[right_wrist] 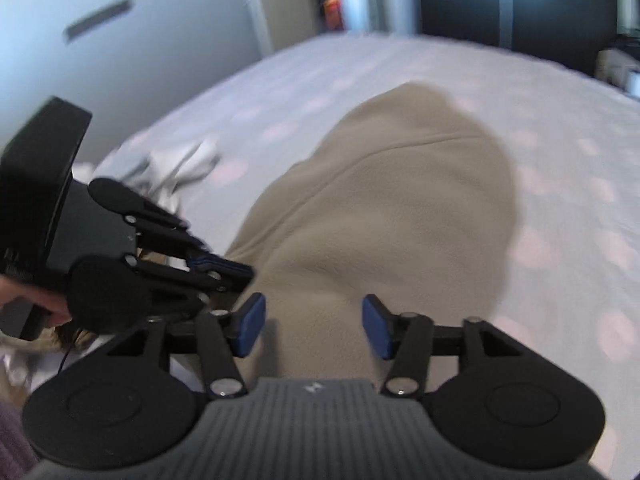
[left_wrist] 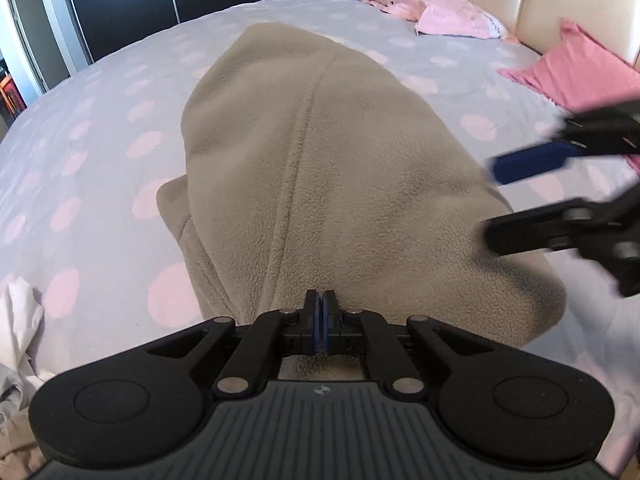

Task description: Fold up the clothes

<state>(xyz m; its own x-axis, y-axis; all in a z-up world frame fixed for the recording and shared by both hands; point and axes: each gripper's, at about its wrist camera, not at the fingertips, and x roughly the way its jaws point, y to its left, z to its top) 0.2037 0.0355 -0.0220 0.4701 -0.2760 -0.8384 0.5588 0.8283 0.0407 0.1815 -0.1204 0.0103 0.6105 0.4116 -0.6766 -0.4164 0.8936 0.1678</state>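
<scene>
**One gripper has the fleece, the other is ready to grab**

A soft tan fleece garment (left_wrist: 320, 168) lies in the middle of the bed (left_wrist: 100, 128). The bed has a pale cover with pink dots. The fleece runs from the near edge of the bed toward the far edge, and a seam goes down its length. It looks folded over once already, with a bit of a lower layer poking out on the left side.

The left gripper (left_wrist: 321, 312) is at the near end of the fleece. Its two blue pads are pressed tight together, and the cloth bunches up right at them, so it seems to be pinching the near edge of the fleece.

The right gripper (right_wrist: 314, 326) is wide open with nothing in it. It hangs over the near right part of the fleece, just beside the left gripper. The right wrist picture is blurry, so I cannot tell if its fingers touch the cloth.

This looks like the middle of a fold, at the grabbing step. Next, the right gripper likely needs to close on the near edge too. Then both can lift that end and carry it toward the far end.

Pink pillows (left_wrist: 580, 68) sit at the far right corner. Some white clothes (left_wrist: 16, 320) wait at the near left edge.
</scene>
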